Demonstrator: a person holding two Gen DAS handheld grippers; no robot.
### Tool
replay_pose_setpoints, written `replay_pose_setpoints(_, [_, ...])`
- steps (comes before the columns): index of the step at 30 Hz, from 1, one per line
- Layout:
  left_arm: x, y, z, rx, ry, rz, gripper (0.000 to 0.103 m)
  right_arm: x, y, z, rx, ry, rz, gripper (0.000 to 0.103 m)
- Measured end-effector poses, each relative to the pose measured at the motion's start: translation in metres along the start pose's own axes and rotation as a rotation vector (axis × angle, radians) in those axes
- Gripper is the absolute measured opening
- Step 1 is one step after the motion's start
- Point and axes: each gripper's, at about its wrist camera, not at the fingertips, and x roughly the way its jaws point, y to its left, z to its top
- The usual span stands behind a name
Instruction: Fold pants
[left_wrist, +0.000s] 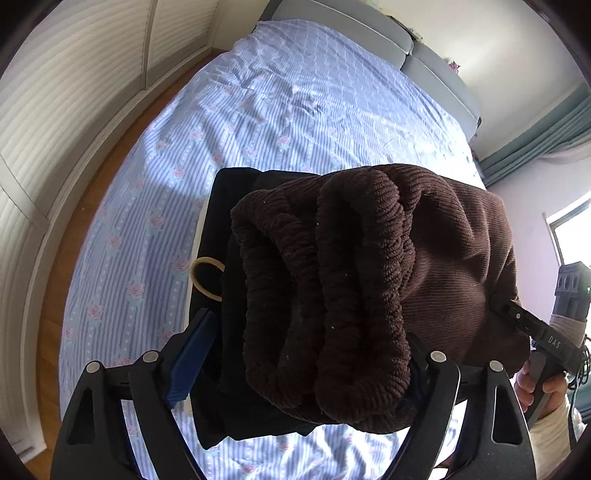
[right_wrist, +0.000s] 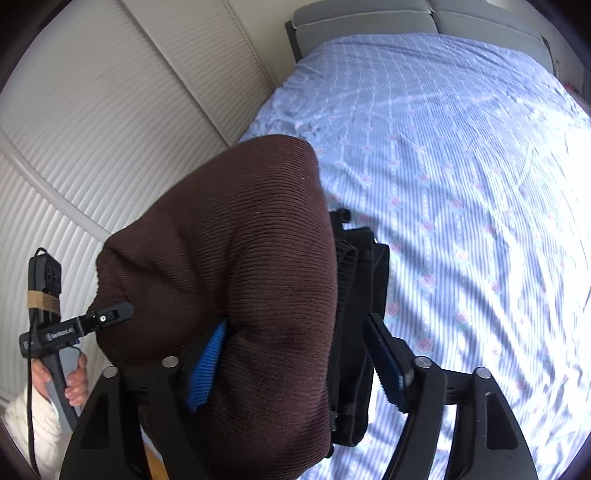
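Brown corduroy pants (left_wrist: 369, 280), folded into a thick bundle, hang above the bed between both grippers. My left gripper (left_wrist: 306, 350) is shut on the bundle's gathered waistband end together with black garments (left_wrist: 229, 398) beneath it. My right gripper (right_wrist: 295, 362) is shut on the other end of the brown pants (right_wrist: 229, 266) and the black cloth (right_wrist: 354, 332) beside them. The left gripper also shows in the right wrist view (right_wrist: 118, 314), pressed into the brown fabric. The right gripper shows at the edge of the left wrist view (left_wrist: 517, 317).
A bed with a blue striped floral sheet (left_wrist: 280, 110) lies below and ahead, with a grey headboard (right_wrist: 369, 14) at the far end. White slatted wardrobe doors (right_wrist: 92, 110) stand on the left. A strip of wooden floor (left_wrist: 103, 177) runs beside the bed.
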Motion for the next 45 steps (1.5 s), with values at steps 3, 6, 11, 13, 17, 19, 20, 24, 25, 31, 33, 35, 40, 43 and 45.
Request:
replay_pose_setpoints(3, [-0.015,-0.016,0.000,0.056,-0.027,0.090,0.086,-0.005,0.001,0.001,0.005,0.002,0.009,0.075])
replay_pose_setpoints(6, [-0.042,-0.035,-0.006,0.122,-0.101,0.136,0.085,-0.026,0.010,0.001,-0.033,-0.052,0.022,0.076])
replay_pose_setpoints(11, [-0.101,-0.076,-0.029,0.229,-0.224,0.193,0.085,-0.082,0.015,-0.009,-0.032,-0.170,0.052,0.077])
replay_pose_setpoints(13, [-0.126,-0.102,-0.044,0.281,-0.286,0.244,0.086,-0.111,0.016,-0.020,-0.043,-0.217,0.036,0.079])
replay_pose_setpoints(17, [-0.166,-0.152,-0.077,0.337,-0.379,0.310,0.099,-0.172,0.013,-0.049,-0.071,-0.291,-0.086,0.093])
replay_pose_setpoints(19, [-0.180,-0.178,-0.093,0.374,-0.414,0.303,0.103,-0.201,0.016,-0.066,-0.077,-0.317,-0.142,0.095])
replay_pose_setpoints(20, [-0.187,-0.190,-0.101,0.388,-0.426,0.296,0.103,-0.214,0.016,-0.074,-0.077,-0.327,-0.159,0.095])
replay_pose_setpoints(24, [-0.203,-0.236,-0.128,0.446,-0.450,0.237,0.103,-0.268,0.016,-0.109,-0.051,-0.380,-0.213,0.096])
replay_pose_setpoints(25, [-0.206,-0.245,-0.134,0.453,-0.449,0.217,0.103,-0.280,0.014,-0.117,-0.036,-0.395,-0.227,0.097])
replay_pose_setpoints(31, [-0.209,-0.304,-0.170,0.475,-0.415,0.094,0.103,-0.344,-0.004,-0.163,0.028,-0.460,-0.316,0.098])
replay_pose_setpoints(33, [-0.209,-0.326,-0.185,0.490,-0.410,0.070,0.103,-0.358,-0.016,-0.177,0.043,-0.475,-0.342,0.098])
replay_pose_setpoints(35, [-0.207,-0.349,-0.202,0.507,-0.415,0.073,0.103,-0.373,-0.032,-0.190,0.060,-0.483,-0.353,0.098])
replay_pose_setpoints(40, [-0.200,-0.407,-0.248,0.522,-0.414,0.069,0.103,-0.412,-0.078,-0.220,0.088,-0.485,-0.366,0.098])
replay_pose_setpoints(43, [-0.196,-0.439,-0.277,0.509,-0.413,0.061,0.103,-0.437,-0.107,-0.236,0.098,-0.485,-0.365,0.098])
replay_pose_setpoints(45, [-0.194,-0.457,-0.292,0.498,-0.419,0.062,0.103,-0.453,-0.126,-0.248,0.098,-0.485,-0.361,0.098])
